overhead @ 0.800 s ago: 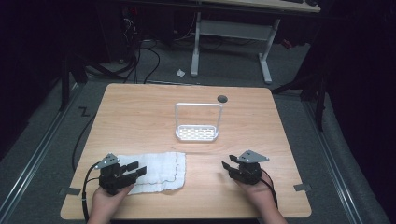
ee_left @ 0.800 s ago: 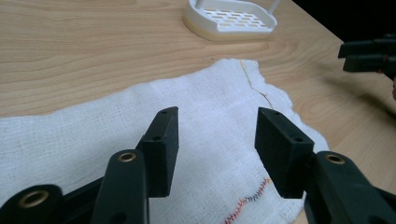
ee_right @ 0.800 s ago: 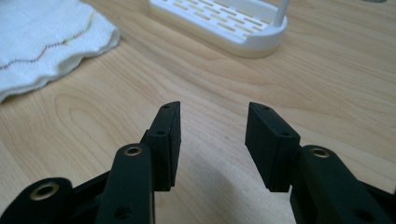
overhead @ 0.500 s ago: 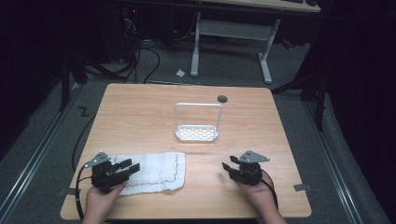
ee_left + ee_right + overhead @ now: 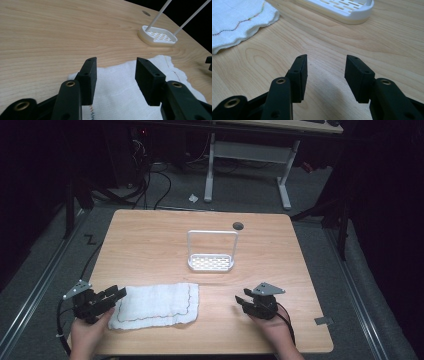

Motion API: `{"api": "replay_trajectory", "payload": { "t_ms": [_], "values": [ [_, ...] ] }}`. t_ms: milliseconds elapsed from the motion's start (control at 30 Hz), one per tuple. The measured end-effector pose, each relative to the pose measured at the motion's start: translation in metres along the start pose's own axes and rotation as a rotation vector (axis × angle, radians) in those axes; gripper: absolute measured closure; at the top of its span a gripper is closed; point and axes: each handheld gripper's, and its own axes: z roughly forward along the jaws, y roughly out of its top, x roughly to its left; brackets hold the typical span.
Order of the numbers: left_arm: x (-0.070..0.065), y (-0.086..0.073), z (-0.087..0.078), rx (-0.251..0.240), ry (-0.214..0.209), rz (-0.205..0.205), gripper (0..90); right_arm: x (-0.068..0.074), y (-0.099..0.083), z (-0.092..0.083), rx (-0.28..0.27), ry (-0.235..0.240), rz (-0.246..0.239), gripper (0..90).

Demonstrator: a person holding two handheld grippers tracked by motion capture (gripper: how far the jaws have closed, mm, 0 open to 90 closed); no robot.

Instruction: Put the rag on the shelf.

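White cloth point(image 5: 156, 305): one piece, flat on the near left part of the table point(image 5: 150, 240). Long axis runs left to right across the table, the left end lying slightly nearer the person; wavy coloured stitching follows the edge (seen close in the right gripper view point(image 5: 237, 18)).

Left gripper point(image 5: 116, 295): held at the cloth's left end, jaws pointing right along the cloth, spread wide with the cloth's corner point(image 5: 120, 92) below the gap; whether the pads touch the fabric cannot be told.

Right gripper point(image 5: 242, 300): near right of the table, well apart from the cloth, jaws spread wide over bare wood, holding nothing.

White rack point(image 5: 211, 262): perforated base with an upright wire loop, at the table's centre, beyond the cloth.

Table: light wood, rounded corners, a round hole point(image 5: 238, 225) near the far edge.

Room: dim, grey floor point(image 5: 330, 255); cables and a white-legged desk frame point(image 5: 247, 157) behind.
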Motion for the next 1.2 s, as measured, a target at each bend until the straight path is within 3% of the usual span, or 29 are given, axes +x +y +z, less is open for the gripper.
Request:
{"api": "replay_trajectory", "payload": {
  "t_ms": [167,300,433,600,733,833,933,967,1067,1200],
  "values": [
    [0.004,-0.001,0.002,0.056,0.051,0.017,61.6,0.016,0.005,0.008,0.011,0.036,-0.031,53.3],
    [0.006,-0.001,0.001,0.07,0.064,0.017,68.6,0.038,0.01,0.015,0.016,0.069,-0.099,53.0],
    [0.009,-0.003,-0.002,0.087,0.09,0.023,75.3,0.054,0.015,0.019,0.013,0.11,-0.114,53.0],
    [0.014,-0.005,-0.008,0.092,0.118,0.008,80.7,0.075,0.023,0.028,0.011,0.147,-0.166,53.1],
    [0.013,-0.011,-0.015,0.101,0.125,0.014,82.7,0.082,0.03,0.035,0.0,0.17,-0.185,53.9],
    [0.007,-0.019,-0.014,0.132,0.078,0.013,82.9,0.083,0.037,0.044,-0.009,0.178,-0.181,56.6],
    [-0.006,-0.026,-0.01,0.188,0.053,0.06,84.2,0.082,0.046,0.055,-0.006,0.197,-0.164,67.1],
    [-0.01,-0.028,-0.009,0.207,0.03,0.071,84.3,0.08,0.053,0.063,0.002,0.216,-0.147,75.7],
    [-0.022,-0.034,-0.006,0.247,-0.054,0.096,84.2,0.078,0.06,0.073,0.013,0.227,-0.133,80.5],
    [-0.035,-0.04,0.003,0.319,-0.065,0.159,84.3,0.085,0.075,0.097,0.053,0.225,-0.145,86.3]
  ]
}}
